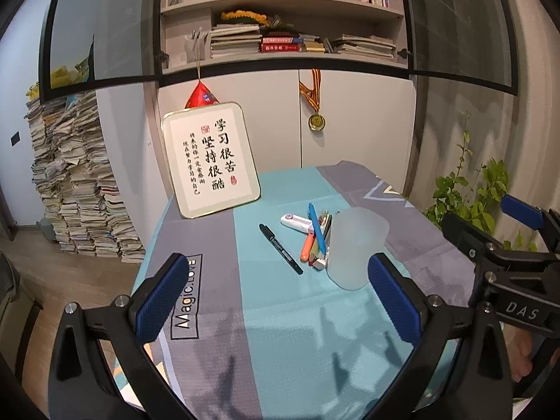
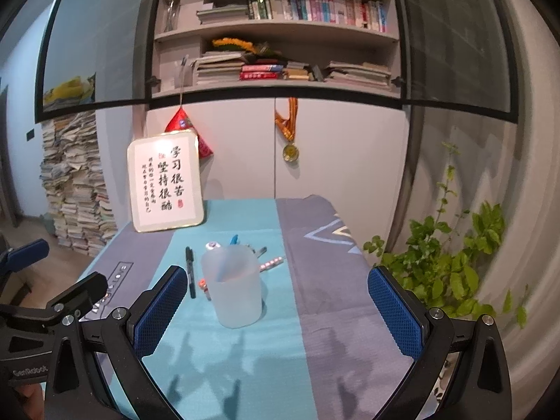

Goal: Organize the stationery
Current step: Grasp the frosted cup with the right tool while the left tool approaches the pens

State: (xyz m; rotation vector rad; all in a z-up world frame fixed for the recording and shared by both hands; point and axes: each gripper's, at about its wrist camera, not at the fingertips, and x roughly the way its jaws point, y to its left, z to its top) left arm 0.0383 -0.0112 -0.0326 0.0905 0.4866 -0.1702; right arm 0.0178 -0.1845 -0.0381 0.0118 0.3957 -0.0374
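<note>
A frosted translucent cup [image 1: 355, 246] [image 2: 233, 287] stands upright on the teal and grey tablecloth. A heap of pens [image 1: 316, 238] lies just left of it, with a blue pen on top, an orange one and a white correction tape [image 1: 295, 223]. A black marker [image 1: 281, 248] [image 2: 190, 276] lies apart, further left. My left gripper [image 1: 276, 295] is open above the cloth, short of the marker and cup. My right gripper [image 2: 278, 309] is open too, with the cup ahead between its fingers but not touched. In the right wrist view most of the pens are hidden behind the cup.
A framed calligraphy board [image 1: 211, 159] leans against the cabinet at the table's back left. A green plant [image 2: 451, 266] stands off the right edge. Tall stacks of papers [image 1: 73, 182] rise on the floor to the left. Bookshelves and a hanging medal [image 1: 316, 120] are behind.
</note>
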